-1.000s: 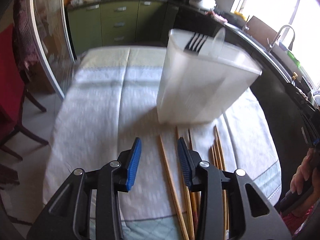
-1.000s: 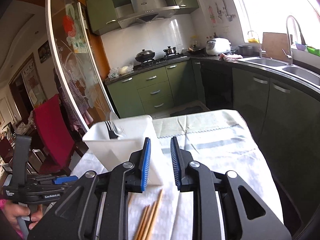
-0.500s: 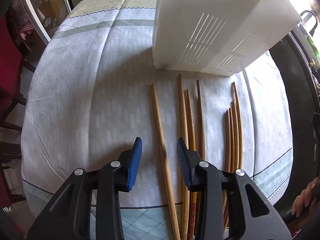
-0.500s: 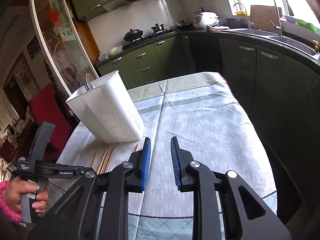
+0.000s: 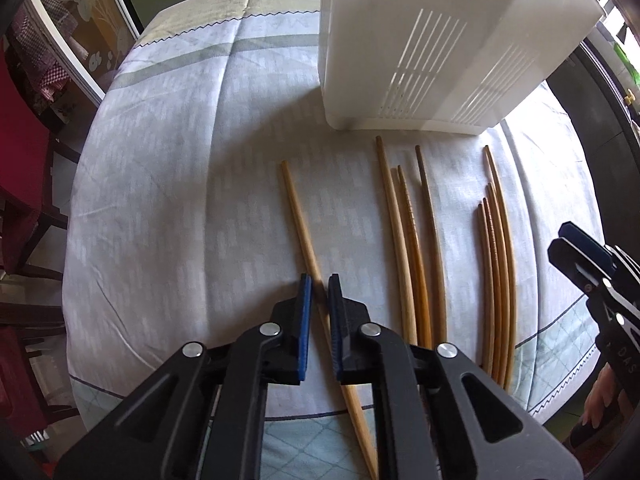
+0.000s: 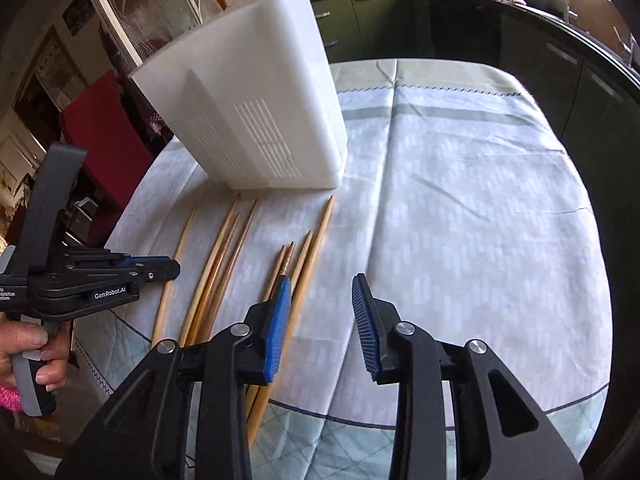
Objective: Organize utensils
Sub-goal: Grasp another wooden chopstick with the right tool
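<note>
Several wooden chopsticks lie side by side on the cloth-covered table in front of a white plastic utensil holder, also in the right wrist view. My left gripper is shut on the leftmost chopstick, which rests on the cloth; it also shows at left in the right wrist view. My right gripper is open and empty, low over the table just right of the right-hand bundle of chopsticks. It shows at the right edge of the left wrist view.
The table has a pale patterned cloth. Red chairs stand at the left. Dark green kitchen cabinets and a counter run along the far and right sides.
My left gripper has closed on the leftmost chopstick. My right gripper has opened and tilted down toward the chopsticks near the table's front edge.
</note>
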`<action>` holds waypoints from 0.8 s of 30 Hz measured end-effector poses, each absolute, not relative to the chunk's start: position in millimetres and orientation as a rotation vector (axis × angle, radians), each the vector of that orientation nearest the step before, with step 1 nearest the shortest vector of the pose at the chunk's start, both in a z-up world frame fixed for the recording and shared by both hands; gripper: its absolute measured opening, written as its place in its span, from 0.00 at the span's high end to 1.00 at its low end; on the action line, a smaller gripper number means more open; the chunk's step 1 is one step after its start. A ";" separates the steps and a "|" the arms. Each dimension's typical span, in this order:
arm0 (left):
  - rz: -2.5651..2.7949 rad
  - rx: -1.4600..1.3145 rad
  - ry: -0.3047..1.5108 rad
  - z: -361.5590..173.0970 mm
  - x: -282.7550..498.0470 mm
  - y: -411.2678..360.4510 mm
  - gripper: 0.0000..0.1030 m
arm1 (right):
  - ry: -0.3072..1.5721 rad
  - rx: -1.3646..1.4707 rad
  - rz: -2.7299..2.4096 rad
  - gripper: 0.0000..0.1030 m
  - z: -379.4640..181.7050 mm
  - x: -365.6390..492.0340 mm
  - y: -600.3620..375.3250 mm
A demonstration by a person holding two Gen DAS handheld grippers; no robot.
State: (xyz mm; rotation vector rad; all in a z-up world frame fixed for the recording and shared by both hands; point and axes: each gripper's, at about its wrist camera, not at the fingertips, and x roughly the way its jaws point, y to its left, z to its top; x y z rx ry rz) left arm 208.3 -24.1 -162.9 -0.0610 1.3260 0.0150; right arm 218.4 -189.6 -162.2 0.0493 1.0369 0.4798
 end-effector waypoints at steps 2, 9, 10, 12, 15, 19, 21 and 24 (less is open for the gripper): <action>0.013 -0.051 1.320 -161.0 209.5 -18.2 0.91 | 1.067 0.047 0.478 0.72 -169.7 224.2 -183.2; -0.018 -0.016 1.310 -159.5 213.1 -13.4 0.91 | 1.111 -0.024 0.442 0.81 -181.6 232.8 -162.2; -0.021 -0.013 1.309 -159.6 213.1 -12.6 0.91 | 1.120 -0.030 0.439 0.81 -183.1 233.7 -160.1; -0.026 -0.010 1.308 -160.6 213.9 -11.4 0.91 | 1.117 -0.053 0.431 0.81 -182.8 233.0 -157.3; -0.027 0.000 1.309 -159.7 212.9 -15.7 0.91 | 1.128 -0.059 0.432 0.81 -182.3 234.6 -150.4; -0.027 -0.004 1.313 -159.2 210.9 -18.0 0.91 | 1.138 -0.091 0.429 0.82 -181.6 235.4 -136.5; -0.024 -0.010 1.324 -158.0 209.3 -20.6 0.91 | 1.145 -0.102 0.424 0.86 -180.6 232.8 -137.0; -0.022 -0.018 1.340 -159.1 210.7 -18.7 0.91 | 1.159 -0.122 0.418 0.86 -180.0 235.1 -131.7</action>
